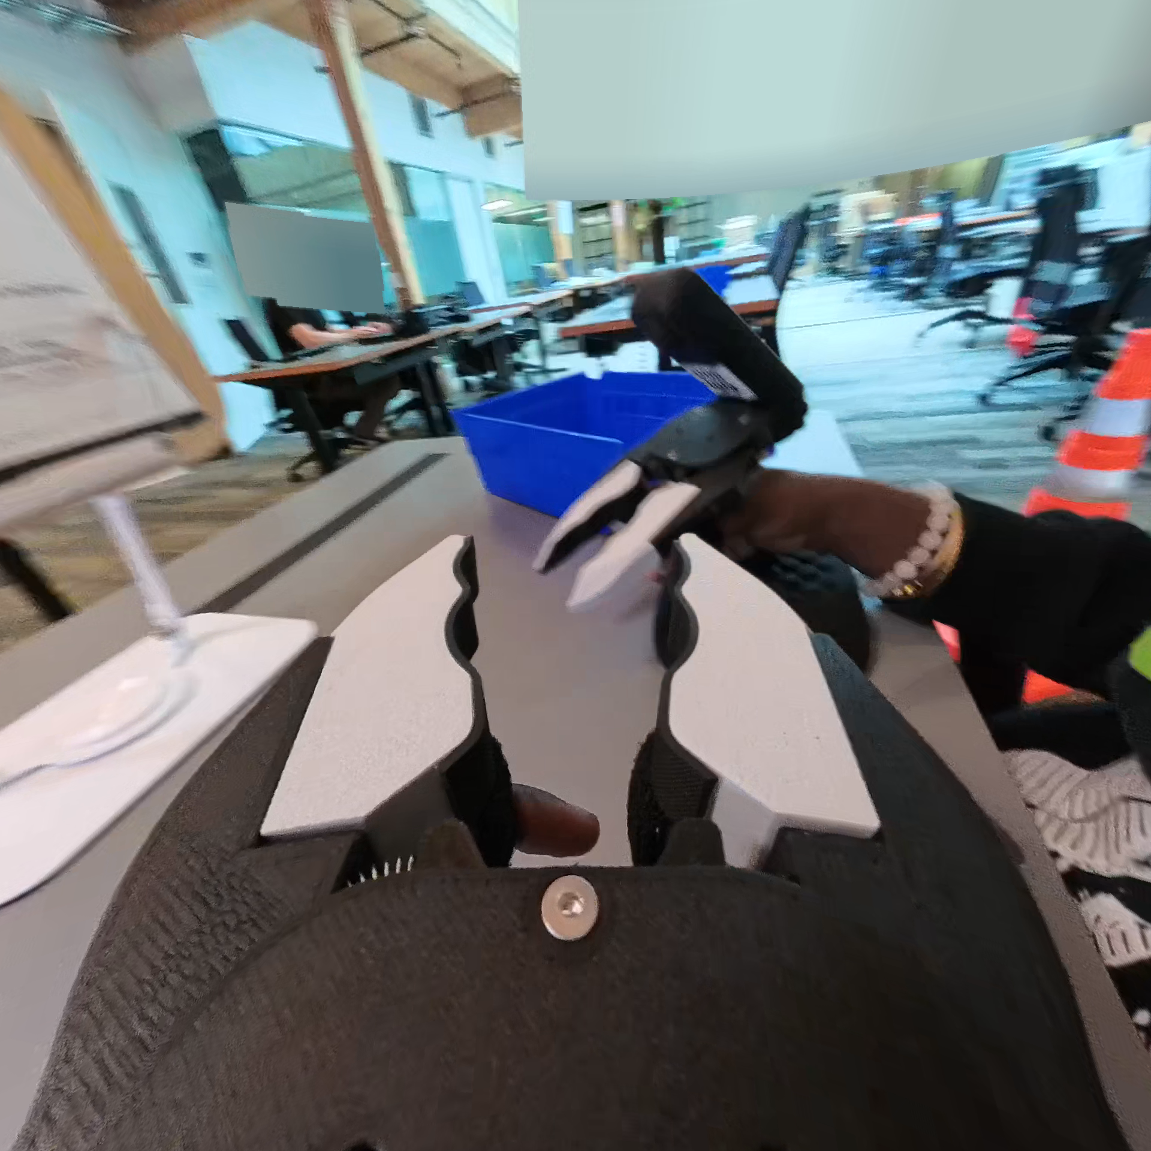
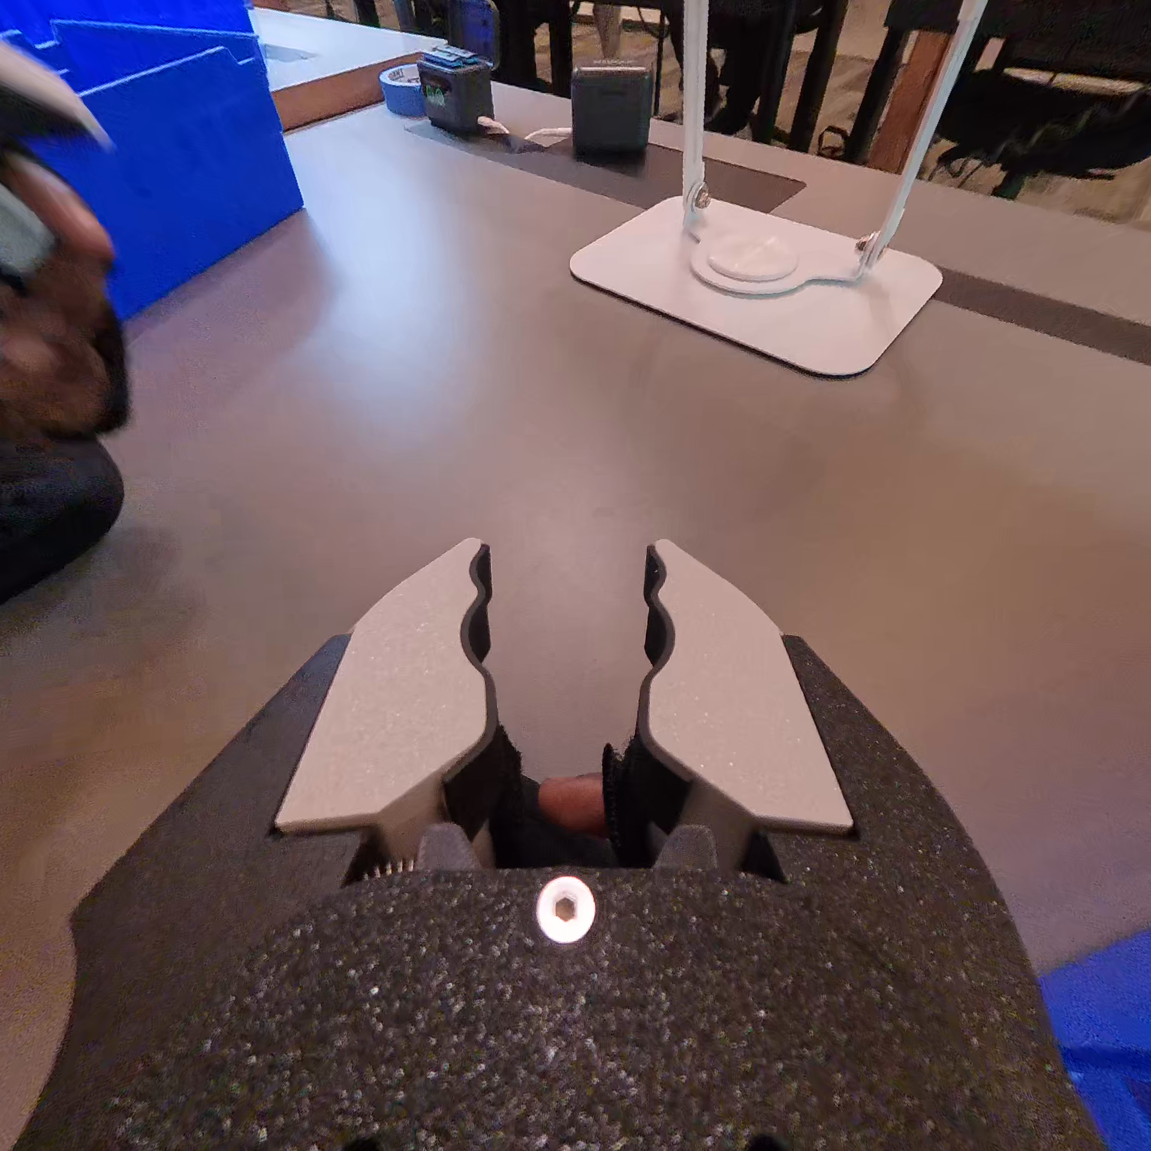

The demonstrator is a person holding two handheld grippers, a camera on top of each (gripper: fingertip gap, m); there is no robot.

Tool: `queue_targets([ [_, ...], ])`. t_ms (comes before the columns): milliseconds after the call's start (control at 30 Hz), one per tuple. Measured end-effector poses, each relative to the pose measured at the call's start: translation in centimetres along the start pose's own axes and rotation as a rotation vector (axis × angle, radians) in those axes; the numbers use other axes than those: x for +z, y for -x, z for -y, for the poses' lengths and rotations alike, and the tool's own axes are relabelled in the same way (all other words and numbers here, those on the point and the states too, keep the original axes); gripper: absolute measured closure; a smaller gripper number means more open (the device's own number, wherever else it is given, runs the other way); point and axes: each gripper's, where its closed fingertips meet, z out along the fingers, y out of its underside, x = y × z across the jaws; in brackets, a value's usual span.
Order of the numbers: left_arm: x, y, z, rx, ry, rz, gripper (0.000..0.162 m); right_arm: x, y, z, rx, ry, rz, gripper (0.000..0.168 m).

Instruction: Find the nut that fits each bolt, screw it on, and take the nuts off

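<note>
Flanking bare table [image 2: 560, 405]: blue bin [image 2: 187, 174], stand base [image 2: 778, 311]

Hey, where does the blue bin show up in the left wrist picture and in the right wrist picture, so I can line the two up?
Left wrist view: the blue bin sits on the grey table just above centre, behind the right claw that reaches in from the right.
Right wrist view: the blue bin fills the upper left corner, at the table's far left.
Shared landmark: the white stand base, lower left in the left view, upper right in the right view.
</note>
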Motion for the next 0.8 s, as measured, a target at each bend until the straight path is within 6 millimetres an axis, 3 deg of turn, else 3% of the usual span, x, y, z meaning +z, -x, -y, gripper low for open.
queue_targets([
  [100,-5.3,5.6,4.2,0.06,0.035,0.276,0.106,-0.2,-0.2,0.1,0.02,-0.022,0.0,0.122],
  [167,-11.7,11.1,6.3,0.027,0.086,0.55,0.107,-0.3,-0.2,0.2,0.019,-0.032,0.001,0.122],
  [233,-19.3,15.8,7.1,-0.086,0.12,0.799,0.107,-0.2,-0.1,0.1,0.016,-0.028,0.001,0.122],
  [267,-23.3,18.0,6.3,-0.165,0.161,0.931,0.107,-0.2,-0.1,0.1,0.01,-0.026,0.0,0.122],
  [333,-30.1,20.8,2.3,-0.321,0.327,1.116,0.107,-0.2,0.1,0.1,-0.009,-0.025,-0.003,0.122],
  [400,-35.4,22.0,-2.5,-0.437,0.55,1.25,0.107,-0.2,0.2,0.1,-0.026,-0.028,-0.003,0.121],
  [433,-37.2,22.1,-4.5,-0.486,0.636,1.289,0.108,-0.3,0.3,0.2,-0.031,-0.033,-0.003,0.121],
  [633,-39.7,21.5,-13.8,-0.867,0.899,1.236,0.111,-0.8,0.1,0.8,-0.012,-0.086,-0.009,0.12],
  [733,-40.2,21.7,-15.8,-0.969,0.911,1.251,0.11,-1.2,-0.2,1.2,0.003,-0.122,-0.016,0.12],
  [800,-39.9,22.3,-16.1,-0.981,0.874,1.26,0.113,-1.4,-0.3,1.3,0.012,-0.135,-0.018,0.12],
])
